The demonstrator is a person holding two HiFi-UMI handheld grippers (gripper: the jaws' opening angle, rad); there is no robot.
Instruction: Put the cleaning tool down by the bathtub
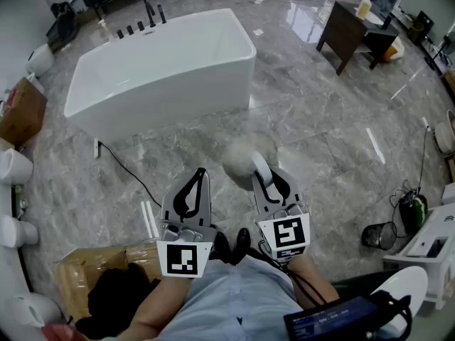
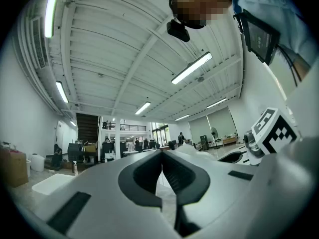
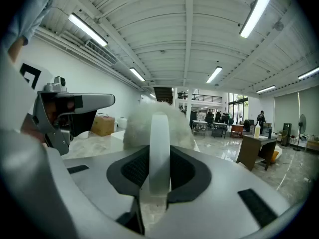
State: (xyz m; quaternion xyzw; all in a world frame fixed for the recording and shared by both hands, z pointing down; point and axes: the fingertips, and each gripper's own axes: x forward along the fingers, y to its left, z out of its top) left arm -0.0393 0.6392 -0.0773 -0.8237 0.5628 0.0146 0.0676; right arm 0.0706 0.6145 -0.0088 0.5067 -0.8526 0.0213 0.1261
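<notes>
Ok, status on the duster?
Left gripper shut, empty. Right gripper shut on duster handle; not down yet. Bathtub ahead, black cable on floor nearby.

Glossy grey marble floor (image 1: 320,137), dark wooden desk (image 1: 346,25), white ribbed ceiling (image 3: 189,34) with strip lights (image 3: 89,30)

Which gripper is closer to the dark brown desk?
Right. The right gripper, holding the cleaning tool, has the desk ahead and to its right. The left gripper is farther away, on the right gripper's other side.
</notes>
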